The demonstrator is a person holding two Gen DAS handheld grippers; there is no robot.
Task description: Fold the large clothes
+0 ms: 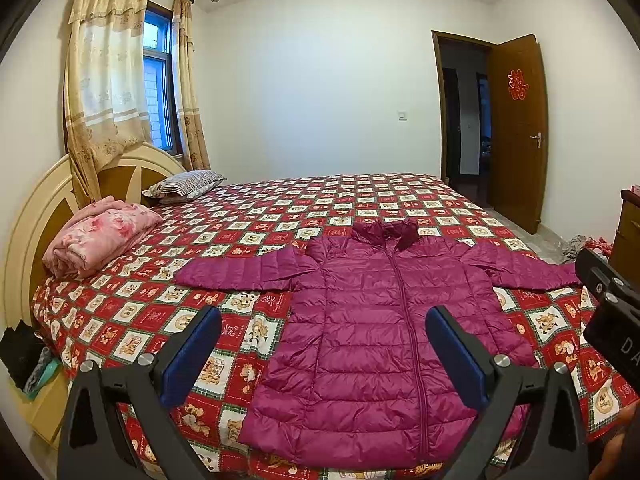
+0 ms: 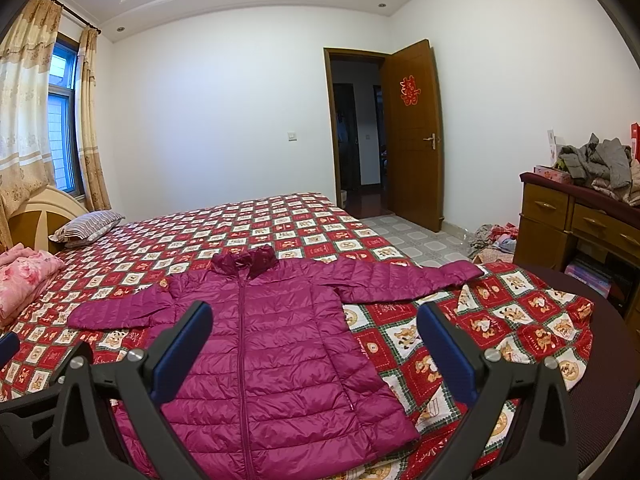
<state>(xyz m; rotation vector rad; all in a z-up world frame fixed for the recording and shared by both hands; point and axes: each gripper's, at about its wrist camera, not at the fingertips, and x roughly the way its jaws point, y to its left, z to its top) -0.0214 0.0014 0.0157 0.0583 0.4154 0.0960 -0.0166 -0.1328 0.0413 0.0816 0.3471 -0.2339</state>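
Note:
A magenta quilted puffer jacket [image 1: 372, 332] lies flat, front up and zipped, on the bed, both sleeves spread sideways and its collar toward the far side. In the right wrist view the same jacket [image 2: 276, 344] fills the near middle. My left gripper [image 1: 324, 316] hovers open above the jacket's lower left part, blue pads wide apart, nothing between them. Over the jacket's right side, my right gripper [image 2: 314, 312] is likewise open and empty. The right gripper's body [image 1: 612, 316] shows at the right edge of the left wrist view.
The bed carries a red checked bedspread [image 1: 248, 216]. A folded pink blanket [image 1: 100, 236] and a striped pillow [image 1: 184, 184] lie by the headboard. A wooden dresser [image 2: 580, 220] piled with clothes stands at the right. Clothes litter the floor [image 2: 496, 240] near the open door [image 2: 412, 132].

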